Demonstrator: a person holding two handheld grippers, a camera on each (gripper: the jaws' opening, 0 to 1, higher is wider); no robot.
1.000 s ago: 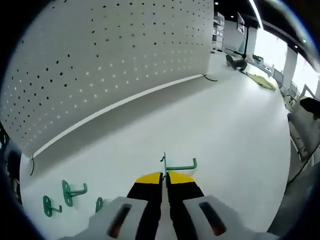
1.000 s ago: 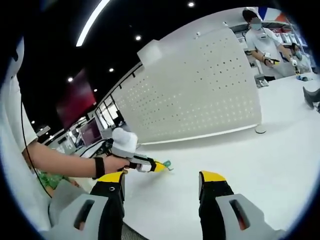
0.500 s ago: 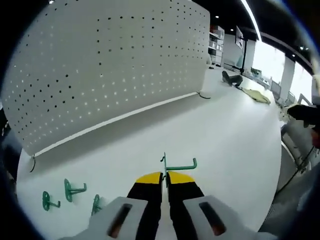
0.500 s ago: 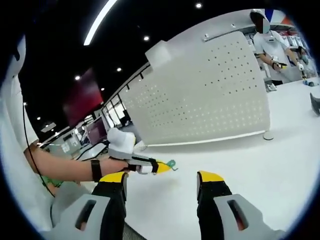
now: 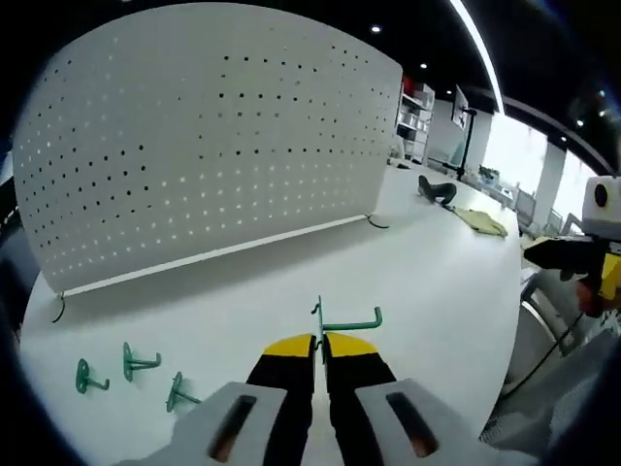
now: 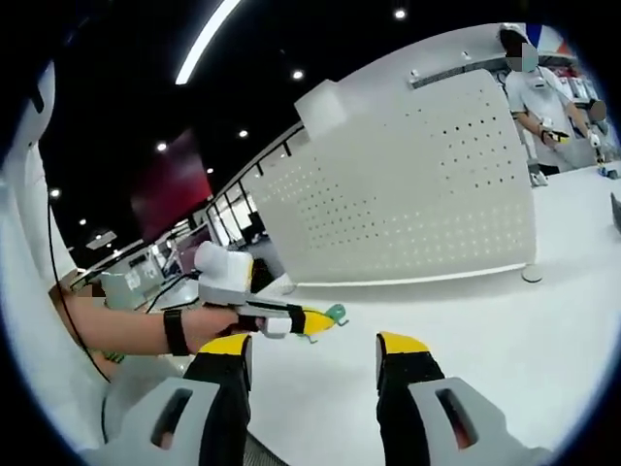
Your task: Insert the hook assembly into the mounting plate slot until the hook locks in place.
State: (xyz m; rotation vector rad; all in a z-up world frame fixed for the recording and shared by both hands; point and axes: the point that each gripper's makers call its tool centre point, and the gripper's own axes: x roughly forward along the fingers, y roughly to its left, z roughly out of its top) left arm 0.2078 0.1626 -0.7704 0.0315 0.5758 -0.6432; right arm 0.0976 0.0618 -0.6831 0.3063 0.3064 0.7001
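Green wire, the hook assembly (image 5: 347,320), is being pinched at its backplate end between the closed jaws of the left gripper (image 5: 319,342), so that the arm juts sideways and the mounting end is presented toward the perforated mounting plate (image 5: 204,146). It is being held above the white table (image 5: 427,262), well in front of the plate. In the right gripper view the left gripper (image 6: 325,318) is being carried level, hook (image 6: 335,313) at its tip, toward the plate (image 6: 427,194). The right gripper (image 6: 309,342) is being kept spread and empty, clear of the work. Three spare hooks (image 5: 126,369) are lying in front of the plate's left end. Open tabletop is being left between hook and plate; the table's edge falls away far right of the plate.
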